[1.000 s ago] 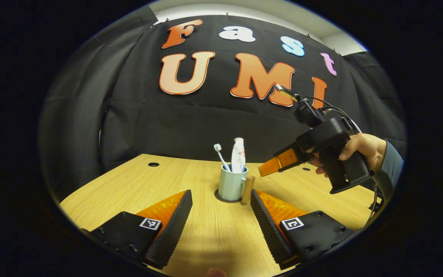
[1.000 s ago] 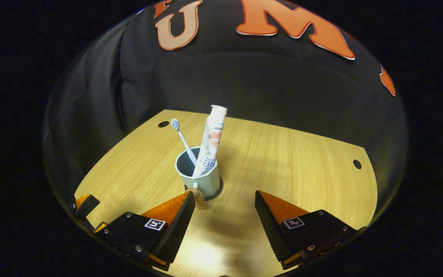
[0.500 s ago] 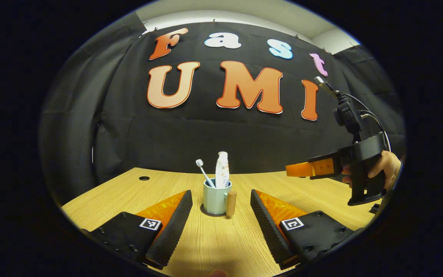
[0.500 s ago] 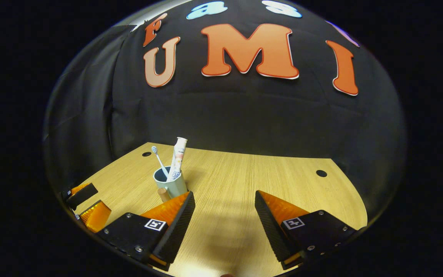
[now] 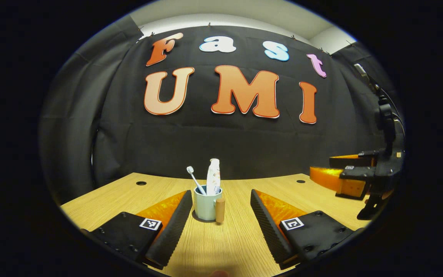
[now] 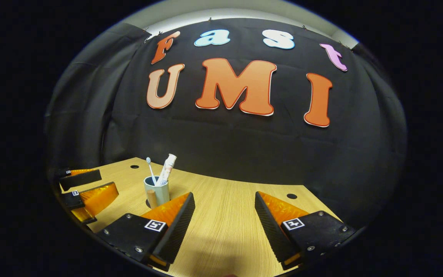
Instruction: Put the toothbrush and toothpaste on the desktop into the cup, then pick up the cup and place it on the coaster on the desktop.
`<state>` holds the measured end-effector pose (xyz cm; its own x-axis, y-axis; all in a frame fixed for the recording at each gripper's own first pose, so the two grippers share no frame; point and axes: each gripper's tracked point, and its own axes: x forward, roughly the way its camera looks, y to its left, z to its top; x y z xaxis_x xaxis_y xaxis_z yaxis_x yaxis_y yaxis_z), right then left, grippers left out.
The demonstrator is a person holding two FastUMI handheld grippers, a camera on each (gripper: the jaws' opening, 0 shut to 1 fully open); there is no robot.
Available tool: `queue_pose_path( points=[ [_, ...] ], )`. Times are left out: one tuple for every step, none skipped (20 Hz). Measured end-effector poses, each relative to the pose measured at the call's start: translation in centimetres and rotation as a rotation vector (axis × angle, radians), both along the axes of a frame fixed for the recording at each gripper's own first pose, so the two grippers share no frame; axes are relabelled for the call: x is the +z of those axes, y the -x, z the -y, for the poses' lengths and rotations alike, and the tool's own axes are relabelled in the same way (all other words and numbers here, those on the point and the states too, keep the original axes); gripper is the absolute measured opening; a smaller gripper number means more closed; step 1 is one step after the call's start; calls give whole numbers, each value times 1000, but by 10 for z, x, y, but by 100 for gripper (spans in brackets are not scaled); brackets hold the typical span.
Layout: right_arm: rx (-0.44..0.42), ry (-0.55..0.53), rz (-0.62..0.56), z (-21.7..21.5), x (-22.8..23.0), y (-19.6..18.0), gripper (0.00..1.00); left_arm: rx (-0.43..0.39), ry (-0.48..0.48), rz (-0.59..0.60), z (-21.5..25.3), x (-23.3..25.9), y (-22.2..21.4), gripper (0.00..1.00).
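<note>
Pale-green cup, lower centre, sits on dark coaster holding toothbrush and toothpaste. Left gripper and right gripper gape empty. Task looks finished; nothing further needed.

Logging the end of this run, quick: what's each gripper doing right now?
Left gripper: open, holding nothing.
Right gripper: open, holding nothing.
The cup with toothbrush and toothpaste stands apart from both.
</note>
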<state>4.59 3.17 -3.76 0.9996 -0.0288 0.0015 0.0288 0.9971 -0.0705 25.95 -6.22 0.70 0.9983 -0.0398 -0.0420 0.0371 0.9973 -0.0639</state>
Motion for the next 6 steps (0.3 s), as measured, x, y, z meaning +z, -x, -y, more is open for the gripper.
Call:
queue_pose_path(
  points=[
    [0, -11, 11, -2, -4, 3, 94, 9, -9, 10, -1, 1, 0, 97],
    [3, -16, 18, -2, -6, 6, 94, 14, -17, 22, -1, 0, 2, 97],
    [3, -17, 19, -1, -10, 9, 94, 18, -21, 26, -1, 0, 3, 97],
    [2, -16, 22, 2, -12, 11, 94, 18, -22, 30, 1, -1, 5, 97],
    [-4, -19, 26, 4, -13, 13, 94, 19, -21, 35, 1, 1, 6, 98],
    [-4, -25, 30, 6, -14, 15, 95, 19, -20, 43, 1, 2, 8, 97]
  ],
)
